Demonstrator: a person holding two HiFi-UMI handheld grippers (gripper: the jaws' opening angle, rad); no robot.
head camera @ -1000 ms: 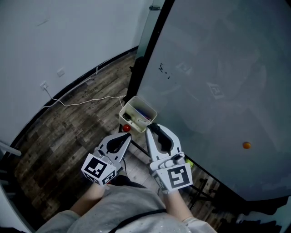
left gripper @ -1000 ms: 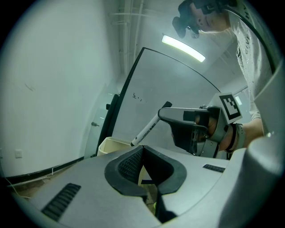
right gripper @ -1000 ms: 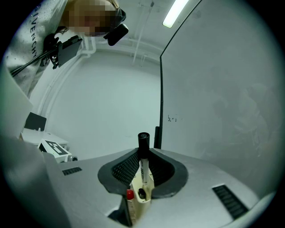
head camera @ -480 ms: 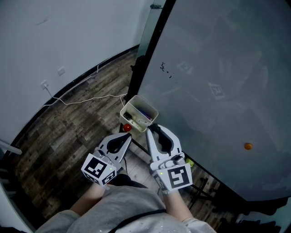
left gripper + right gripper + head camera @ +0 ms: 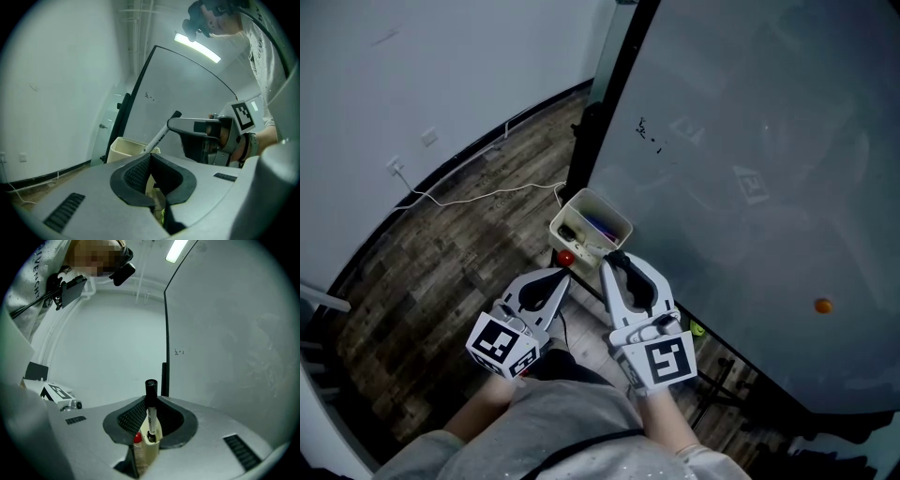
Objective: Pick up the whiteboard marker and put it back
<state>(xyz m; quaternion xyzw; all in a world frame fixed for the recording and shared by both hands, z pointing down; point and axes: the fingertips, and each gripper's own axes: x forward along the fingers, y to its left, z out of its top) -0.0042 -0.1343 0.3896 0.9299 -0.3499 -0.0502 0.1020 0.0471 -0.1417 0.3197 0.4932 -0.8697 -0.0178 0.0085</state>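
Whiteboard marker (image 5: 150, 412) is clamped upright in my R gripper (image 5: 619, 265), black cap up, lower end at the mouth of the cream bin (image 5: 569, 223). The bin sits by the bottom corner of the whiteboard (image 5: 750, 122). L gripper (image 5: 558, 277) is just beside it, jaws pressed together w/ nothing btwn them. Red item (image 5: 566, 258) touches the bin. Board is mostly blank: small scribble (image 5: 649, 139), orange magnet (image 5: 822, 306). Dark wood-plank floor (image 5: 459, 244), white cable (image 5: 478, 194) near the white wall (image 5: 412, 66).

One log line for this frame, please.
right gripper: shut on marker | marker: pointing toward bin by whiteboard | left gripper: shut, empty | phase: put-back, marker not released
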